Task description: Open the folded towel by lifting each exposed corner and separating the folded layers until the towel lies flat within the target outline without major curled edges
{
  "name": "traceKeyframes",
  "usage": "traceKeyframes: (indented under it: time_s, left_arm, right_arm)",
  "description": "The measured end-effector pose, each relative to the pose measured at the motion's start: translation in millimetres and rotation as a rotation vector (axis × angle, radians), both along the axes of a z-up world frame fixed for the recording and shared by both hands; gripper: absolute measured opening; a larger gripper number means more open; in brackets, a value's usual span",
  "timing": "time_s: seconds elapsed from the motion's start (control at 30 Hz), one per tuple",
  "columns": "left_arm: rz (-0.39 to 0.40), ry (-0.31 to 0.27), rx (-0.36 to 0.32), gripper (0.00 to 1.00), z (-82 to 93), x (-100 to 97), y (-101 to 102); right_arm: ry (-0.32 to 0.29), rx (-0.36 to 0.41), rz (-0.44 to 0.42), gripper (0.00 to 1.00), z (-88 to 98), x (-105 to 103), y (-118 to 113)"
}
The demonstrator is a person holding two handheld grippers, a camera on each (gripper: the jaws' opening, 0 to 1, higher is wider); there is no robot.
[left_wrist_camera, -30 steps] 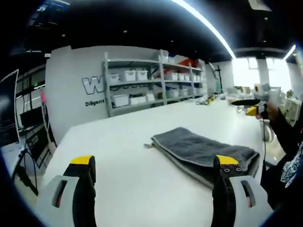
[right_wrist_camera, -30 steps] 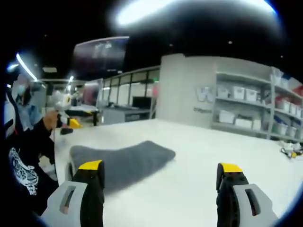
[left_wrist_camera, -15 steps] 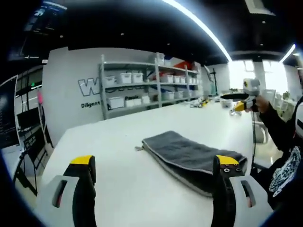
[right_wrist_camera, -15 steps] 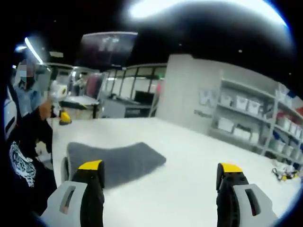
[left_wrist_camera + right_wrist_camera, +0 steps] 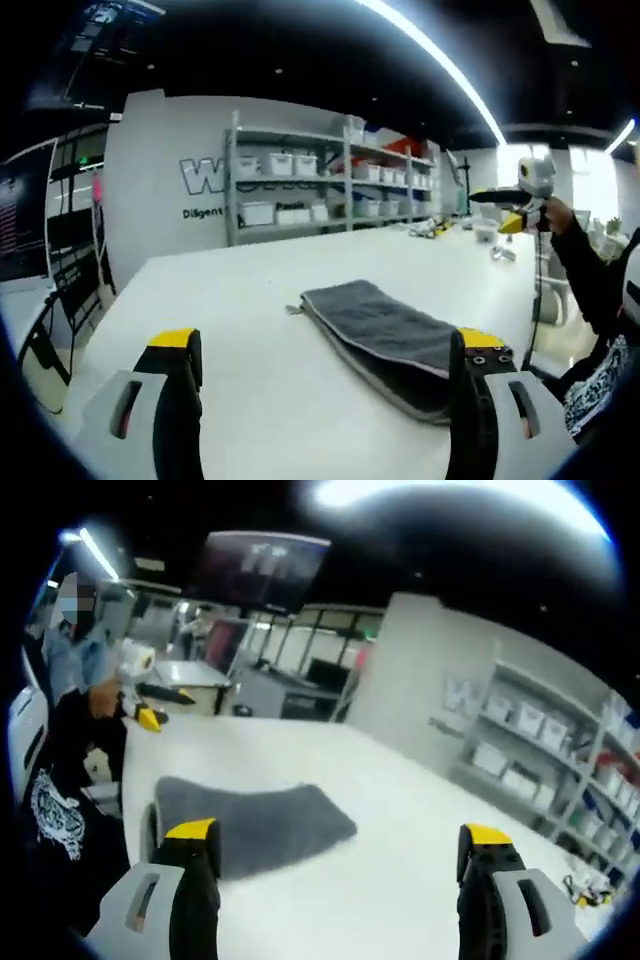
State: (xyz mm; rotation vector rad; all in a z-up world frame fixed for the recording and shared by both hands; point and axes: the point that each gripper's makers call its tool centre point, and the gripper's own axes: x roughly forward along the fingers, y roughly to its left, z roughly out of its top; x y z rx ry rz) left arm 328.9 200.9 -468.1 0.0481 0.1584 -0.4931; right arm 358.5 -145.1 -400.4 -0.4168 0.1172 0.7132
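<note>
Left gripper view first: my left gripper hangs above the big white table with its yellow-tipped jaws spread wide and nothing between them. The folded dark grey towel lies flat on the table ahead, running off toward my right jaw, whose tip covers the towel's near end. A little tag sticks out at the towel's far corner. Past the towel, at the table's far side, there's a grey metal shelf rack with white bins against a white wall with lettering. My right gripper pokes in from the right, held up in the air well clear of the towel; can't tell its opening from here.

Right gripper view: my right gripper is also wide open and holding nothing. The same towel sits on the table just behind my left-hand jaw tip, still fully folded, edges pretty neat. Beyond the towel I can see my left gripper up off the table, held by my black sleeve.
</note>
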Motion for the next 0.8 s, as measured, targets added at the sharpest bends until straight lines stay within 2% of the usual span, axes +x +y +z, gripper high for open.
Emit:
traceKeyframes:
  time_s: [0.03, 0.1, 0.17, 0.27, 0.33, 0.43, 0.47, 0.53, 0.6, 0.7, 0.8]
  left_arm:
    - [0.019, -0.006, 0.002, 1.00, -0.7, 0.9, 3]
    - [0.054, -0.002, 0.048, 1.00, -9.1, 2.5, 10]
    - [0.056, -0.002, 0.033, 1.00, -11.0, 2.2, 10]
    - [0.021, -0.018, -0.029, 1.00, -6.3, -1.4, -1]
    - [0.001, -0.044, -0.044, 1.00, -2.2, -4.1, -9]
    - [0.004, -0.043, -0.019, 1.00, -8.2, -4.2, -18]
    - [-0.010, -0.040, 0.014, 1.00, -13.6, -5.4, -21]
    - [-0.014, -0.023, 0.020, 1.00, -19.4, -6.0, -26]
    - [-0.029, -0.005, -0.052, 1.00, -20.3, -8.8, -34]
    - [-0.038, 0.010, -0.158, 1.00, -14.9, -9.9, -36]
    - [-0.044, 0.014, -0.136, 1.00, -15.0, -10.1, -37]
  right_arm:
    - [-0.002, -0.002, -0.008, 1.00, 0.2, 0, 0]
    - [-0.011, -0.012, -0.016, 1.00, 0.5, -3, -1]
    - [-0.022, -0.013, -0.018, 1.00, 4.0, -7, -1]
    - [-0.033, -0.012, 0.002, 1.00, 11.3, -12, 5]
    - [-0.036, -0.020, 0.011, 1.00, 14.7, -13, 8]
    - [-0.036, -0.048, 0.036, 1.00, 20.3, -14, 15]
    - [-0.041, -0.065, 0.040, 1.00, 22.8, -13, 16]
    - [-0.050, -0.087, 0.047, 1.00, 27.9, -12, 19]
    - [-0.051, -0.105, 0.060, 1.00, 34.2, -10, 22]
    - [-0.044, -0.119, 0.081, 1.00, 39.6, -6, 28]
    - [-0.035, -0.137, 0.093, 1.00, 40.8, -3, 31]
